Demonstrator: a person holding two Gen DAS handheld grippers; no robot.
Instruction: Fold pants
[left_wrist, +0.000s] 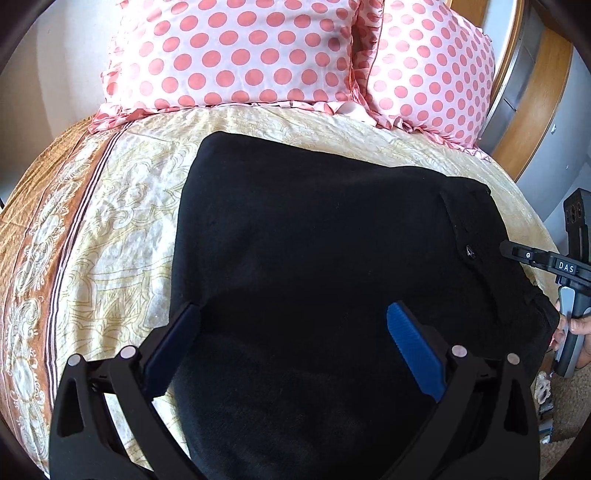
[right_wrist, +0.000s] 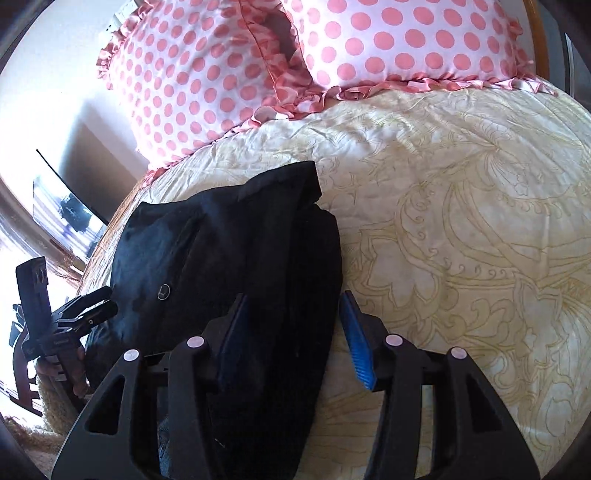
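Black pants (left_wrist: 314, 240) lie folded in a compact stack on the cream patterned bedspread (left_wrist: 129, 206). A button (left_wrist: 469, 252) shows near the right side of the stack. My left gripper (left_wrist: 291, 325) is open, its blue pads spread over the near part of the pants, holding nothing. In the right wrist view the pants (right_wrist: 221, 251) lie left of centre, and my right gripper (right_wrist: 291, 314) is open, its jaws either side of the stack's right edge. The right gripper also shows at the right edge of the left wrist view (left_wrist: 543, 258).
Two pink polka-dot pillows (left_wrist: 236, 55) (left_wrist: 432, 70) lean at the head of the bed. A wooden headboard (left_wrist: 535, 85) curves behind them. The bedspread (right_wrist: 461, 240) stretches to the right of the pants. The bed's orange border (left_wrist: 33, 258) runs along the left.
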